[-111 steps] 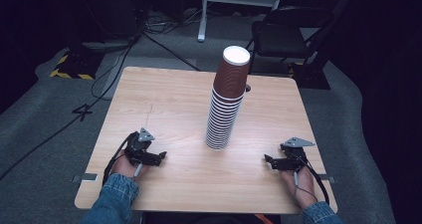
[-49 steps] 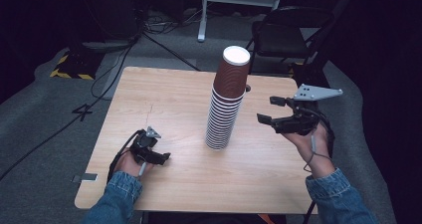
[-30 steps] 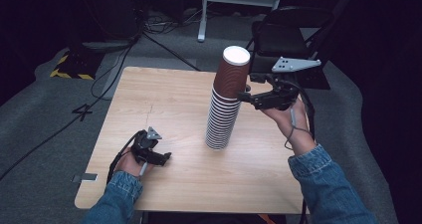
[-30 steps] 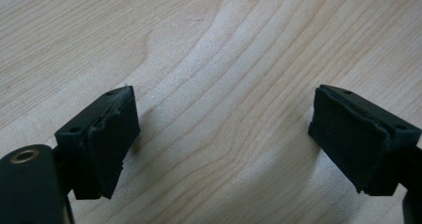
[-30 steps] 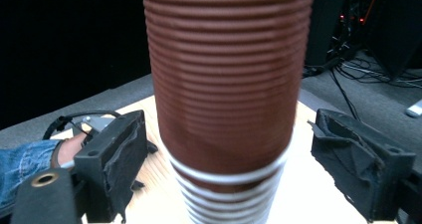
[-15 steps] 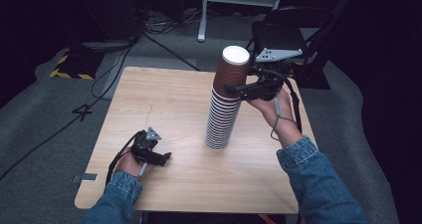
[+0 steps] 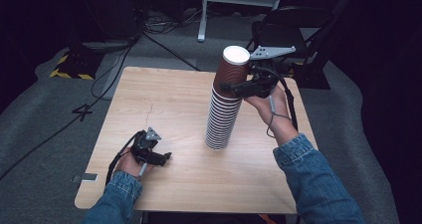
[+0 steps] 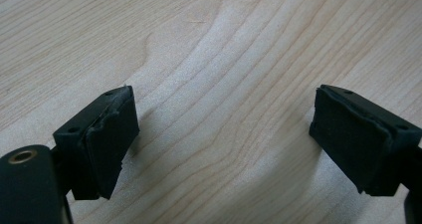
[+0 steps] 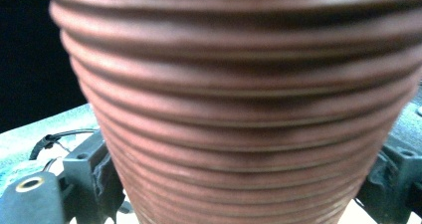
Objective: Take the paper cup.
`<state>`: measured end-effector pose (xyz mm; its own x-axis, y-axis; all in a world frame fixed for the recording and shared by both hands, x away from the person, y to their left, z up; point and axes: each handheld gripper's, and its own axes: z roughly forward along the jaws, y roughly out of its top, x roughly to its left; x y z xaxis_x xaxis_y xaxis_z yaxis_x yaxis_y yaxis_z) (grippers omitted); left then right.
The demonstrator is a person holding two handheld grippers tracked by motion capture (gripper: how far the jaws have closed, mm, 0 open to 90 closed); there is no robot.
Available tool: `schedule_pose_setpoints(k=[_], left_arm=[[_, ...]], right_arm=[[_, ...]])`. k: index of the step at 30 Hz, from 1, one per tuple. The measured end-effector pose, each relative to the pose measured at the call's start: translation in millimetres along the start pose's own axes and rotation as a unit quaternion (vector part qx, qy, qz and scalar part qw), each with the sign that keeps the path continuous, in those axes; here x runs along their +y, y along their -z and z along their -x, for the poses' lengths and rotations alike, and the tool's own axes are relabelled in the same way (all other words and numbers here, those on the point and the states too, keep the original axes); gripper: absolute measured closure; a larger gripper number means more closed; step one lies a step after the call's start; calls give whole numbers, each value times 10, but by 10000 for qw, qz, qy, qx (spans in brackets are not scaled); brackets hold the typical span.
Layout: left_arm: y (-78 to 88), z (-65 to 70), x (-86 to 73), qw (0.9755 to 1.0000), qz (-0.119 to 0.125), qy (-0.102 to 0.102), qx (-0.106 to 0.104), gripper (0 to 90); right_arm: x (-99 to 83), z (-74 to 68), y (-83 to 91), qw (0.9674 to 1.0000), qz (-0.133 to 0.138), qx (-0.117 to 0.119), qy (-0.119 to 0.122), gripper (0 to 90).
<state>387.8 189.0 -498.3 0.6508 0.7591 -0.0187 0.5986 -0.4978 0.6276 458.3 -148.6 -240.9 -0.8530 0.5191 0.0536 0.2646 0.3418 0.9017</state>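
A tall stack of brown ribbed paper cups (image 7: pixel 223 115) stands upright near the middle of the wooden table (image 7: pixel 169 99). My right gripper (image 7: pixel 230 83) is level with the top cup (image 7: pixel 235 69), one jaw on each side of it. Its jaws have just been opening. In the right gripper view the cup (image 9: pixel 239 109) fills the gap between them, the pads (image 9: pixel 107 176) close to its sides with no squeeze visible. My left gripper (image 7: pixel 163 157) rests low at the front left of the table. It stands open over bare wood (image 8: pixel 224 144).
Behind the table's far right corner is a black chair (image 7: pixel 293 30). Cables (image 7: pixel 124 50) trail over the grey carpet at the back left, near yellow-and-black tape (image 7: pixel 69 67). The legs of a white frame (image 7: pixel 201 15) stand at the back.
My right gripper has moved left onto the top of the cup stack, and its jaws now straddle the top cup. The left gripper has stayed in place.
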Motion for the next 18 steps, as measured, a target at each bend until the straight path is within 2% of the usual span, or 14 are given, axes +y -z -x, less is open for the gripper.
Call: schedule_pose_setpoints(k=[5,9,14,18], left_arm=[[-1,-3,3,10000,-9,-2,-9,116],[-1,-7,11,10000,-16,-22,17,117],[22,-18,23,9999,-79,55,68,169],[19,-11,31,9999,-98,90,68,167]], right_arm=[[12,-1,19,10000,62,13,-7,111],[67,-4,78,9997,248,40,-55,112],[155,-8,143,9993,361,12,-23,112],[243,-24,208,9989,472,1,9,113]])
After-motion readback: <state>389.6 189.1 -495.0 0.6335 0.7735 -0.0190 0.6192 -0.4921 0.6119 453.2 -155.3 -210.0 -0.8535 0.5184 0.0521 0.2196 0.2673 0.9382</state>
